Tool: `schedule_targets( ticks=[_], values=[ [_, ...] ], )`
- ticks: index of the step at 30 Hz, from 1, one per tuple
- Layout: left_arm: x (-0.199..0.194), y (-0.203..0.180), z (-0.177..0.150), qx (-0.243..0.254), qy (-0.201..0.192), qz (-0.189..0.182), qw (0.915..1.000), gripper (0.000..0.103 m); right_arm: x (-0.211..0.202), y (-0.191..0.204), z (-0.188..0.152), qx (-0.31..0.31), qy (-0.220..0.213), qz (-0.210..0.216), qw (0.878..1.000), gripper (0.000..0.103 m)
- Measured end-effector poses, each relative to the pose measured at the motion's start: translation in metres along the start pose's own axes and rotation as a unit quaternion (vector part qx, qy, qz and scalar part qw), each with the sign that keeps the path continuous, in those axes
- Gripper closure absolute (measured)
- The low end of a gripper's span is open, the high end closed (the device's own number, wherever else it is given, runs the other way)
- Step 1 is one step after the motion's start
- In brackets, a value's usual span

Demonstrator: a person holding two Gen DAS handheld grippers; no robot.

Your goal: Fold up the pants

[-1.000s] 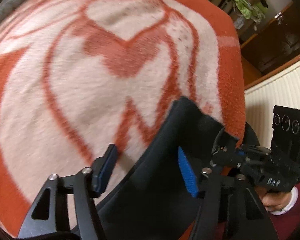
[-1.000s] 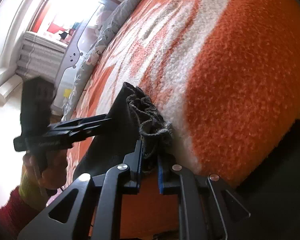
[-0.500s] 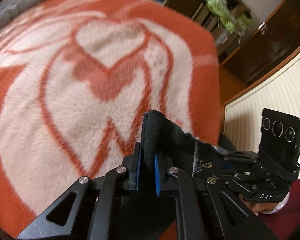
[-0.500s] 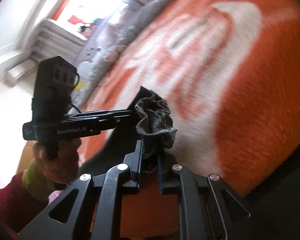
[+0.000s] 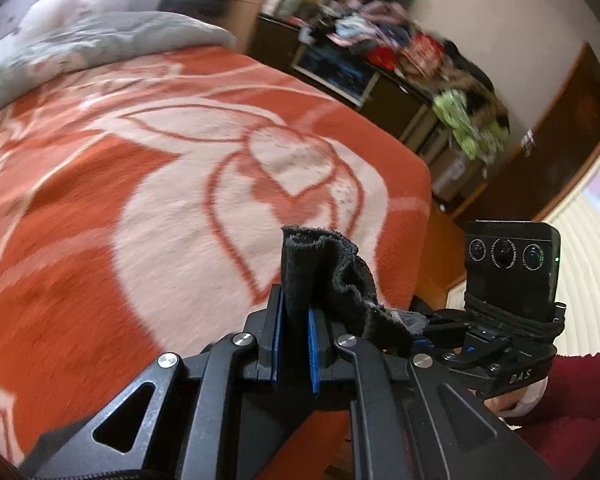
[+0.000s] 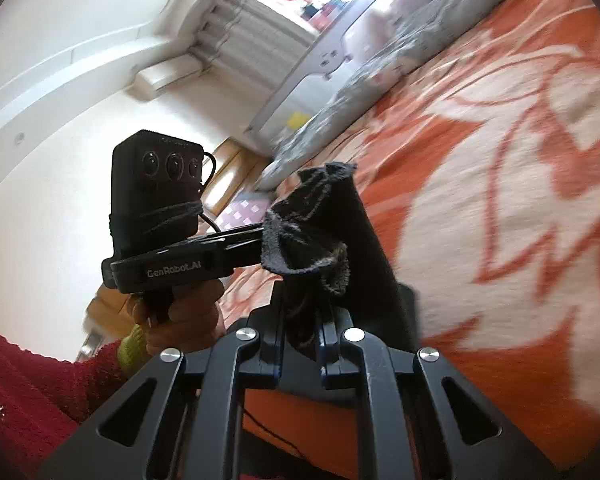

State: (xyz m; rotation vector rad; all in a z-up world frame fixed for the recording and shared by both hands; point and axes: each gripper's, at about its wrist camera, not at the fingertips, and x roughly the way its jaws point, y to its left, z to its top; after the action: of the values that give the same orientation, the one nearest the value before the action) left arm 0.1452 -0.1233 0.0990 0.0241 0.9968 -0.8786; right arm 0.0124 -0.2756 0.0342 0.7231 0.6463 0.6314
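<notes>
The black pants (image 5: 324,276) are lifted off the bed by a frayed edge. My left gripper (image 5: 294,316) is shut on that edge, the cloth standing up between its blue pads. The same edge runs right to my right gripper (image 5: 424,332), held in a hand with a red sleeve. In the right wrist view my right gripper (image 6: 300,320) is shut on a bunched fold of the pants (image 6: 324,216), and the cloth hangs down to its right. My left gripper (image 6: 256,240) comes in from the left and grips the same edge.
An orange and cream patterned blanket (image 5: 140,200) covers the bed below both grippers. A grey pillow (image 5: 100,36) lies at its head. A dark cabinet piled with clothes (image 5: 400,52) stands beyond the bed's far side. A white radiator (image 5: 580,264) is at the right.
My left gripper shut on the pants' edge. Both grippers then rose off the blanket with the cloth, and both views tilted up to show the room.
</notes>
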Motion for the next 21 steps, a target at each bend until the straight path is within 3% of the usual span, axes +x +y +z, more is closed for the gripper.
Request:
schedule_targets(
  ticks=[8, 21],
  values=[
    [-0.031, 0.045, -0.050, -0.063, -0.024, 0.022, 0.9975, 0.094, 0.066, 0.004, -0.008, 0.005, 0.074, 0.024, 0.997, 0.089],
    [-0.017, 0.109, -0.119, -0.168, -0.013, 0.058, 0.9839, 0.098, 0.142, -0.006, -0.040, -0.013, 0.159, -0.024, 0.987, 0.089]
  ],
)
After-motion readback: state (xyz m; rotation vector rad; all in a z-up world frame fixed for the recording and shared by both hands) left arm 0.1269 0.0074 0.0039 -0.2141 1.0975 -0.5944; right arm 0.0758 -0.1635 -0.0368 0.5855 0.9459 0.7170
